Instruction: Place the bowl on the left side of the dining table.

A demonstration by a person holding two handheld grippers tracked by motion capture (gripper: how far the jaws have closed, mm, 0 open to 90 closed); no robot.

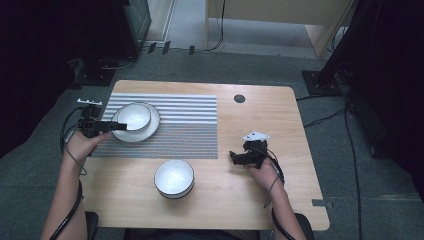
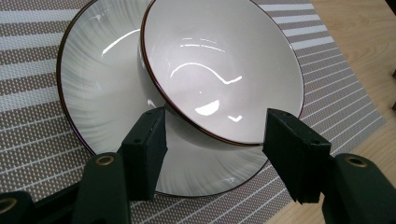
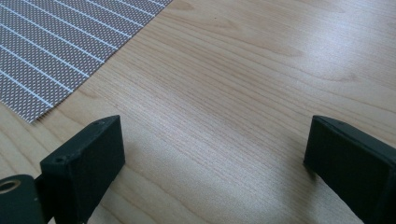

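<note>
Two white dishes sit together on the striped mat [image 1: 170, 125]: a bowl [image 1: 133, 115] with a thin dark rim rests inside a wide plate [image 1: 150, 131], at the left of the tabletop [image 1: 260, 125]. In the left gripper view, the bowl [image 2: 224, 70] looks tipped, with its near edge hanging low over the plate [image 2: 93, 93].

My left gripper [image 1: 119, 126] is right at that near edge. Its fingers [image 2: 147, 149] are partly open, one on each side of the rim, and I do not see them pressing on it. So nothing is held.

I think a few things can go wrong from here. If I close the fingers too low, they can pinch the plate with the bowl, and both come up and then drop. If I catch just the thin rim, the smooth bowl can slip out, since it is shiny. If I push forward, the bowl can slide on the plate and knock it off the mat.

Another bowl [image 1: 174, 177] stands near me in the middle of the tabletop, well apart from the mat's dishes. My right gripper [image 1: 235, 158] rests over bare wood at the right with its fingers [image 3: 84, 163] wide and empty. Its cable could drag if I swing it fast.
</note>
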